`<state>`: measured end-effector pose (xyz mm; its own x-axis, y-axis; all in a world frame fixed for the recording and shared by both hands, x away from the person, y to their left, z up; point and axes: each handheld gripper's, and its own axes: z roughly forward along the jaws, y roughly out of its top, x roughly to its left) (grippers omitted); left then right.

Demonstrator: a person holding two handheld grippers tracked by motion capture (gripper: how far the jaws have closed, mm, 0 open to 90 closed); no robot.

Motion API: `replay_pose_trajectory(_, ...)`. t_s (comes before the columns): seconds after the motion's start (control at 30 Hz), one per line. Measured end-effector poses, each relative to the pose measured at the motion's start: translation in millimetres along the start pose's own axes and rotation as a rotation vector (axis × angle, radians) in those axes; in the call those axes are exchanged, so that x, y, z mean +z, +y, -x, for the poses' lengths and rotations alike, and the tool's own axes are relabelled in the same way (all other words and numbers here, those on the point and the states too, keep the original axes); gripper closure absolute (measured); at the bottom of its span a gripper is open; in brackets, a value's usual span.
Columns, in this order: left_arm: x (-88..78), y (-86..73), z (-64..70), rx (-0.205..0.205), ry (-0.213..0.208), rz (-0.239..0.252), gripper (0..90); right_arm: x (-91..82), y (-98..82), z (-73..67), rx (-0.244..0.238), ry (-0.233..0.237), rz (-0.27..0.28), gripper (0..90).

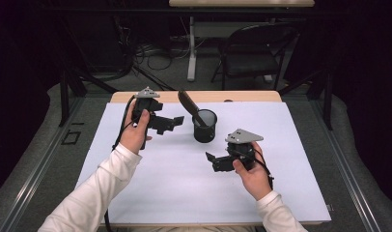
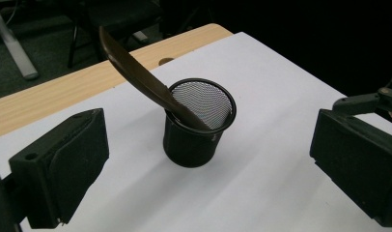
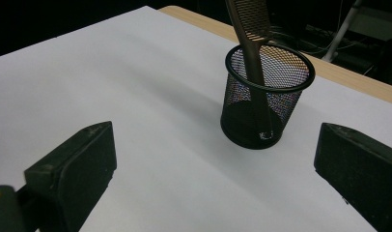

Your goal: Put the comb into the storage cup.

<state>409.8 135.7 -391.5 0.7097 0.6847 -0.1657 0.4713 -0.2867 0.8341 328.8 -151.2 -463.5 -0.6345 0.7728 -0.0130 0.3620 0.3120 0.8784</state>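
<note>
A black mesh cup (image 1: 204,126) stands upright on the white sheet (image 1: 184,183), a little behind the table's middle. A brown comb (image 1: 188,102) stands in it, handle down, its toothed end leaning out over the rim toward the far left. My left gripper (image 1: 168,123) hovers left of the cup, its jaws wide apart and pointing at it with nothing between them. My right gripper (image 1: 214,162) sits in front of the cup and slightly to its right, also open and empty. In the left gripper view the cup (image 2: 196,140) and comb (image 2: 136,67) lie ahead between the jaws; in the right gripper view so do the cup (image 3: 261,116) and comb (image 3: 249,29).
The sheet covers most of a wooden table whose bare strip (image 1: 252,96) shows along the far edge. Behind the table stand a black folding chair (image 1: 252,53) and a white desk leg (image 1: 191,48), with cables on the floor. Dark metal rails run along both sides.
</note>
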Motion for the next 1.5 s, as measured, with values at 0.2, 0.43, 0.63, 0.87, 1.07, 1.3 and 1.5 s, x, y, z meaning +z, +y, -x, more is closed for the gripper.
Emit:
replay_pose_trajectory(0.2,-10.6,-6.5,1.6,0.014,-0.021,0.002,0.4,-0.5,0.4,0.3,-0.001,0.0,0.002,1.0)
replay_pose_trajectory(0.43,-23.6,-14.7,3.4,0.021,-0.021,0.006,0.4,-2.0,2.9,0.1,-0.006,-0.006,0.006,1.0)
replay_pose_trajectory(0.63,-35.7,-19.8,4.6,0.029,-0.022,0.014,0.4,-8.4,7.2,-1.8,-0.015,-0.009,0.018,1.0)
replay_pose_trajectory(0.87,-49.3,-30.4,4.3,0.033,-0.024,0.028,0.4,-16.6,7.7,-1.1,-0.015,-0.008,0.014,1.0)
replay_pose_trajectory(1.07,-61.1,-45.5,3.1,0.036,-0.018,0.033,0.4,-26.9,6.7,3.6,-0.008,-0.015,0.008,1.0)
replay_pose_trajectory(1.3,-73.1,-66.0,0.0,0.039,-0.002,0.039,0.4,-38.4,0.5,7.6,-0.002,-0.035,0.004,1.1)
replay_pose_trajectory(1.5,-81.7,-86.0,-4.2,0.028,0.001,0.048,0.4,-46.5,-6.9,10.9,-0.001,-0.052,0.002,1.0)
